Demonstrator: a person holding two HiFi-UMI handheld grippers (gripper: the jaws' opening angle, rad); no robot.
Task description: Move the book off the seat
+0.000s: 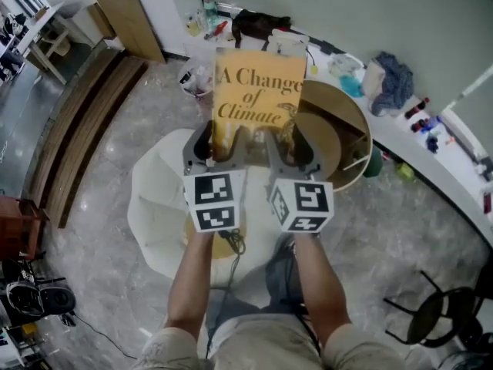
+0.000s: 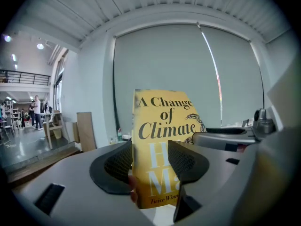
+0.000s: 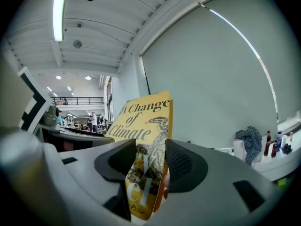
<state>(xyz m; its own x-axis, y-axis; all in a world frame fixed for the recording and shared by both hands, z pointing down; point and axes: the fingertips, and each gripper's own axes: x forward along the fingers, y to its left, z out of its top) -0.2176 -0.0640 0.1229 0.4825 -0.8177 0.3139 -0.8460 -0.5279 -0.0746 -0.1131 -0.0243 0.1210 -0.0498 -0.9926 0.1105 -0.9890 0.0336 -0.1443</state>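
- Yellow paperback book titled "A Change of Climate": held upright in the air, cover toward the person, above and beyond the white rounded seat. No part of it touches the seat.
- Left gripper: both black textured jaws are closed on the lower left part of the book. One jaw lies against the front cover and the other behind the left edge.
- Right gripper: jaws are clamped on the book's lower right edge. The cover is seen obliquely from this side, with the snake illustration between the jaws.
- Both grippers grip the bottom half of the book side by side, with their marker cubes close together in the head view.
- Round wooden side table: stands just beyond the seat, to the right of the book.
- Long white counter: runs along the wall and carries small bottles and a blue cloth.
- Floor: grey polished stone.
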